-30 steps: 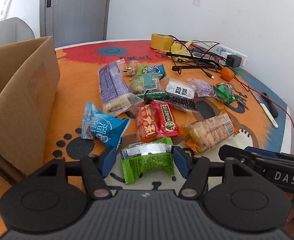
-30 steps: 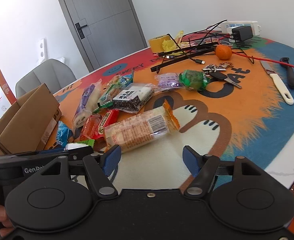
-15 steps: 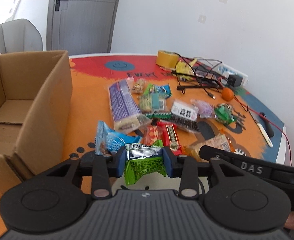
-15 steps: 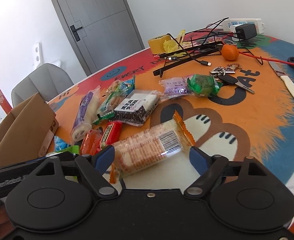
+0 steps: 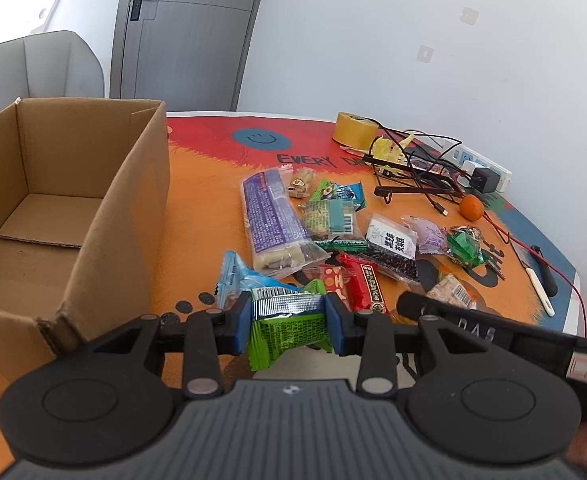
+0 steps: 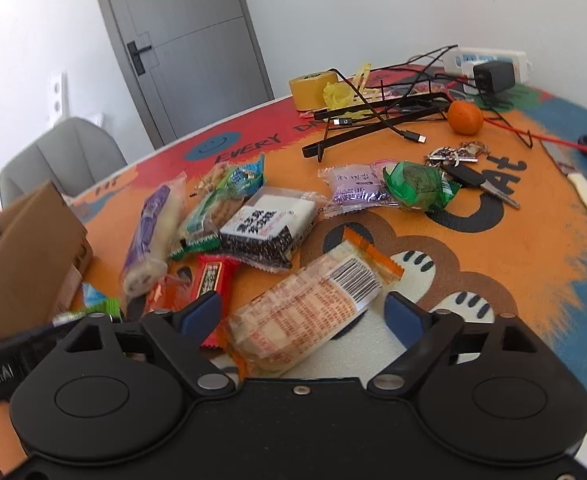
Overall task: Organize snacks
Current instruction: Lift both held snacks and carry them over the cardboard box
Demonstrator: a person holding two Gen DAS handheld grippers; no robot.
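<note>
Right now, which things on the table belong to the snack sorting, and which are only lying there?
Belong to the job:
green foil snack packet, held by the left gripper
brown cardboard box
clear orange-ended biscuit packet, between the open right gripper fingers
purple long snack bag
red candy bar

Lying about:
yellow tape roll
small orange fruit
black cables
keys

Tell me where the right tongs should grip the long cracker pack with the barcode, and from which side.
Grip the cracker pack across its narrow width, near the middle of its length, coming down from above. It lies flat and diagonal on the mat, already between the open fingers of the right tongs. The crimped orange ends look too thin and floppy for a firm hold.
</note>
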